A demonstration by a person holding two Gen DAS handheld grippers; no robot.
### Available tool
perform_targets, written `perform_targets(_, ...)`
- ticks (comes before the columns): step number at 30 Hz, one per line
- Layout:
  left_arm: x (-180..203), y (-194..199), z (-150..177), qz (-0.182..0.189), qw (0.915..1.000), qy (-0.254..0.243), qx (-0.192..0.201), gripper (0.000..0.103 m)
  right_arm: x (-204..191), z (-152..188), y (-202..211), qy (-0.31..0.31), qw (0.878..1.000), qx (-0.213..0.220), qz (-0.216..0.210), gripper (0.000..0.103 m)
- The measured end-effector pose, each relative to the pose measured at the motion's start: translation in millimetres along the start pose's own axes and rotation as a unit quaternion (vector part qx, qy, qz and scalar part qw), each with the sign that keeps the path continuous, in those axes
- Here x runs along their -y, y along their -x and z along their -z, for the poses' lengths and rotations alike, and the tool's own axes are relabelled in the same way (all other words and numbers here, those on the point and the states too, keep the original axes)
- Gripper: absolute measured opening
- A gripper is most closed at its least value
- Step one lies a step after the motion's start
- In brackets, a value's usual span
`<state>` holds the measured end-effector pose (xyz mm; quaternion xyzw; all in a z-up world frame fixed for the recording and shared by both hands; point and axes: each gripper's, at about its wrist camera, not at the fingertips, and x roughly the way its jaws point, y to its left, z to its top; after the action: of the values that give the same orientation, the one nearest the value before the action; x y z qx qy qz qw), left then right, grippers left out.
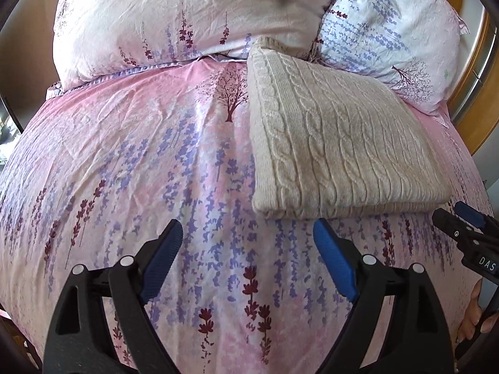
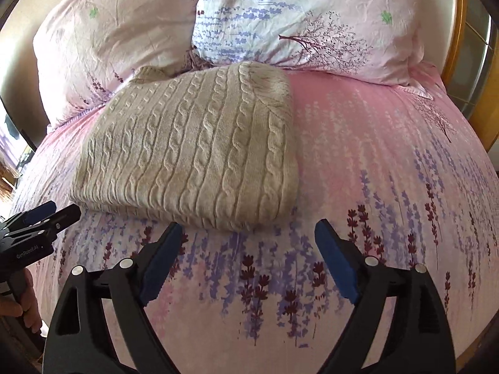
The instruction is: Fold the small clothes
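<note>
On a pink floral bedspread lies a folded cream cable-knit sweater, its far edge against 2 pillows. Left gripper and right gripper hover near its front edge, jaws spread wide, holding nothing.

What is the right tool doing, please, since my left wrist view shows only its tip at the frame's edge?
Observer: The right tool is open, with only bedspread between its pads.
Operator: Thanks. How does the sweater's right side look?
Observer: The folded sweater has a fairly straight right edge, and its far right corner bulges up near the pillow.
Operator: Is the tool touching it?
Observer: Its left pad ends right at the sweater's near edge; I cannot confirm contact.
</note>
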<state>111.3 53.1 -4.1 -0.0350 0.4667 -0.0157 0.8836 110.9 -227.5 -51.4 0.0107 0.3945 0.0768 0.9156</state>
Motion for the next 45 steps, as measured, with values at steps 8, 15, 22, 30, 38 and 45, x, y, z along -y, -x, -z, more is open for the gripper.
perform_targets(8, 11, -8, 14, -0.010, 0.9996, -0.024, -0.015, 0.094, -9, 13, -5, 0.001, 1.000, -0.021, 0.020, 0.100)
perform_targets(15, 10, -13, 19, -0.016, 0.9994, -0.017, -0.027, 0.100, -9, 18, -10, -0.005, 0.999, -0.036, 0.028, 0.100)
perform_targets(22, 15, -16, 22, -0.032, 0.9985, -0.030, -0.031, 0.101, -11, 19, -13, -0.002, 0.999, -0.037, 0.035, 0.102)
perform_targets(30, 15, -16, 22, -0.035, 0.9987, -0.025, -0.026, 0.101, -11, 20, -12, -0.004, 0.999, -0.030, 0.037, 0.102)
perform_targets(38, 14, -15, 23, -0.032, 0.9988, -0.029, -0.023, 0.101, -10, 21, -12, -0.002, 0.999, -0.026, 0.035, 0.102)
perform_targets(45, 14, -15, 23, -0.032, 0.9988, -0.029, -0.021, 0.101, -10, 21, -12, -0.002, 0.999, -0.027, 0.035, 0.102)
